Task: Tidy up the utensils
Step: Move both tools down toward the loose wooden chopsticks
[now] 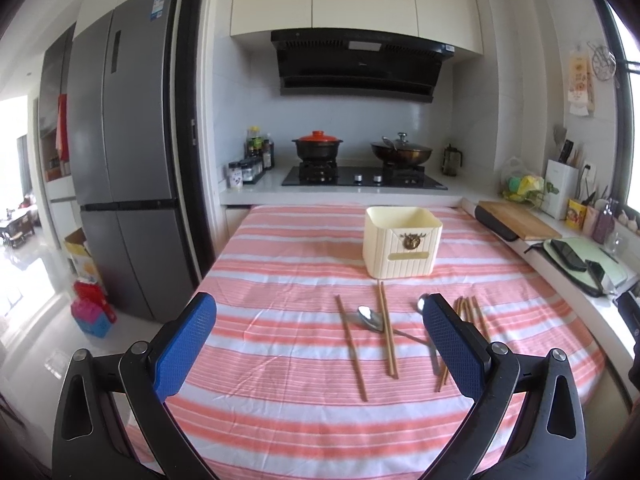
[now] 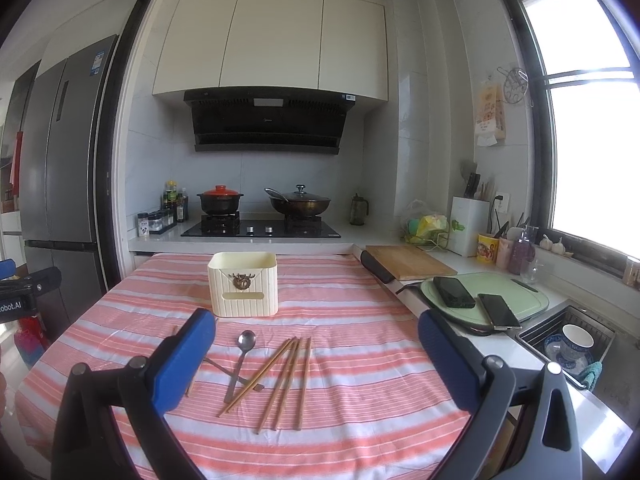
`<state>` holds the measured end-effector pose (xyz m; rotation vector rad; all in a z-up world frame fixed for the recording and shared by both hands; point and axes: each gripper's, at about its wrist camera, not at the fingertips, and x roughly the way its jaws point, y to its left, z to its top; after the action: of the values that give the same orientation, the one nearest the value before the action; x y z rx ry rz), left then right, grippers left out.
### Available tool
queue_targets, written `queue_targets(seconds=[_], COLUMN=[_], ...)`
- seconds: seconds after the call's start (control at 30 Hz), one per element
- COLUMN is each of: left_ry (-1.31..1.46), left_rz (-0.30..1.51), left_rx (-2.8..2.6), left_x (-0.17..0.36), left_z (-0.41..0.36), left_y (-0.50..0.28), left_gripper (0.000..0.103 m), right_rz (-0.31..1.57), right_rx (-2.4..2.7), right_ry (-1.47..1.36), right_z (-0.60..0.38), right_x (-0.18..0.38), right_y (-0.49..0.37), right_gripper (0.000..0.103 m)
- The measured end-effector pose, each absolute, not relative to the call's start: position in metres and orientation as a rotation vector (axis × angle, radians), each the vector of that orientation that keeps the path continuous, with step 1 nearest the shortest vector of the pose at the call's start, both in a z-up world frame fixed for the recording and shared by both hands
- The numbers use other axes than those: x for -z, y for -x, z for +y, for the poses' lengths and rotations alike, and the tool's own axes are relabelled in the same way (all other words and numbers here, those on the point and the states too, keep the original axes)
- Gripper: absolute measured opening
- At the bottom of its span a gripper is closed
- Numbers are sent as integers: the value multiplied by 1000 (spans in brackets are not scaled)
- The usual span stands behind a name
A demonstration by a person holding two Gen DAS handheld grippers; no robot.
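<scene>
A cream utensil holder stands upright on the pink striped tablecloth. In front of it lie two metal spoons with crossed handles and several wooden chopsticks. A single chopstick lies to the left, and several more are partly hidden behind my left gripper's right finger. My left gripper is open above the near table, short of the utensils. My right gripper is open too, with nothing between its fingers.
A stove with a red-lidded pot and a wok sits behind the table. To the right are a wooden cutting board, two phones on a green board, and a sink. A grey fridge stands on the left.
</scene>
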<state>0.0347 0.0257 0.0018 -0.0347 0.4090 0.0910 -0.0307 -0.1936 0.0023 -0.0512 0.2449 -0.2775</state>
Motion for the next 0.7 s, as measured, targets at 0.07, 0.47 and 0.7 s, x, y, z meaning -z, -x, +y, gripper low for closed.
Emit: queue_targets(seconds=[0.07,0.47,0.7], left_ry=[55,169,-14], left_rz=[417,622,754], left_rx=[-97,-125,-87], left_x=[0,57,95], left_z=[32,61,29], left_y=[-41,-102,-144], left_gripper=[103,102,103], right_rz=[252,355,491], right_rx=[288,341,298], right_ry=[46,70,49], right_z=[-198,-230,-251], right_x=[-1,38,74], right_y=[26,-19,-64], right_gripper=[103,103,101])
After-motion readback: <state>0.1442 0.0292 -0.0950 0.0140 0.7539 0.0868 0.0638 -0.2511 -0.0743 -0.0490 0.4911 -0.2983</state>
